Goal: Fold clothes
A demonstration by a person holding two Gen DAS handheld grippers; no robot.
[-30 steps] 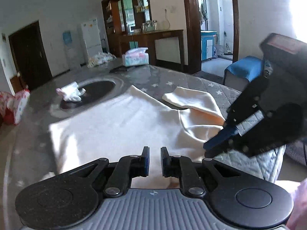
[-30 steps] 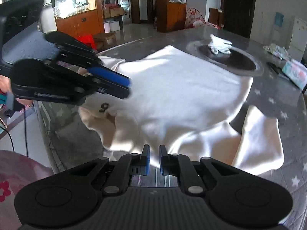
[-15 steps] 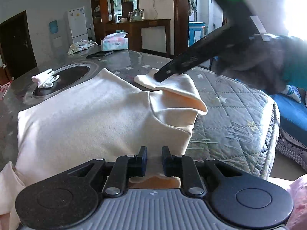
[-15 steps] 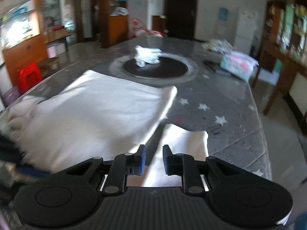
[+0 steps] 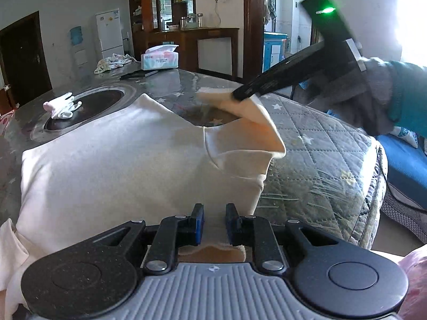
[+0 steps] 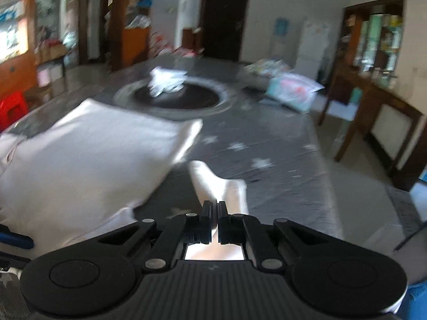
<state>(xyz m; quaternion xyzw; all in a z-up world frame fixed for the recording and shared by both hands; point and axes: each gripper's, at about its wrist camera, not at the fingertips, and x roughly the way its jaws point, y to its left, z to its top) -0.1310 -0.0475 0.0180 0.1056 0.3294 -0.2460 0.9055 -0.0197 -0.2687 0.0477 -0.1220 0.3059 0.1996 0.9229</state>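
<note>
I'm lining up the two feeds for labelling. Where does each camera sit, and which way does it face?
Left wrist: on the left tool, looking down across the cream garment; the right tool pinches its sleeve.
Right wrist: on the right tool, shut on the sleeve, facing along the table.
Shared: garment, white gloves, tissue pack.

1. A lived-in home is shown: a white upright fridge (image 5: 110, 33) is seen by the far wall.
2. A dark wooden glass-fronted cabinet (image 5: 170, 2) is filled with jars.
3. A grey star-patterned quilted table cover (image 5: 320, 160) and a pastel tissue pack (image 5: 159, 58) (domestic clutter) are seen.
</note>
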